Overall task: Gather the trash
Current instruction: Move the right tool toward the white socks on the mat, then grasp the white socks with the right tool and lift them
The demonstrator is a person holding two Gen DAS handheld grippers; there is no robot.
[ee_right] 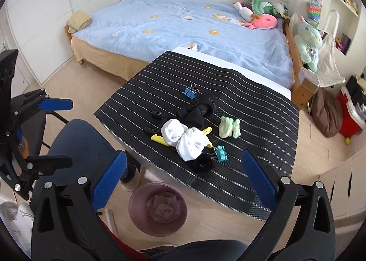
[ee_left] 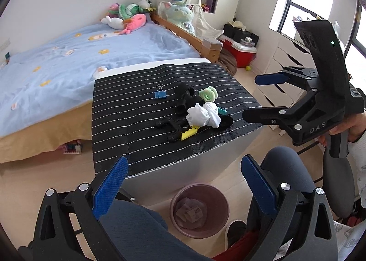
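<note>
While held above the knees, clear of the tabletop:
Left tongs point(ee_left: 183, 183): spread wide, nothing between the blue pads, hanging over the bin.
Right tongs point(ee_right: 183, 180): spread wide too, empty, aimed at the near edge of the tabletop.
Tabletop point(ee_right: 263, 110): covered with a black mat striped in white, standing beside the bed point(ee_right: 183, 29).
Bin point(ee_left: 199, 209): pinkish, round, on the floor just in front of the tabletop; inside, a few small paper tags or cards, print too small to read.
White wad point(ee_right: 185, 138): crumpled, near the front edge, lying over a yellow clip point(ee_right: 157, 139) and touching a black ring-shaped piece point(ee_right: 201, 164).
Teal binder clip point(ee_right: 220, 153): just beside the white wad.
Blue binder clip point(ee_right: 191, 92): apart, farther back.
Green scrunchie-like piece point(ee_right: 230, 127): right of the pile.
Black bundle point(ee_right: 196, 112): behind the white wad, exact nature hard to tell.
</note>
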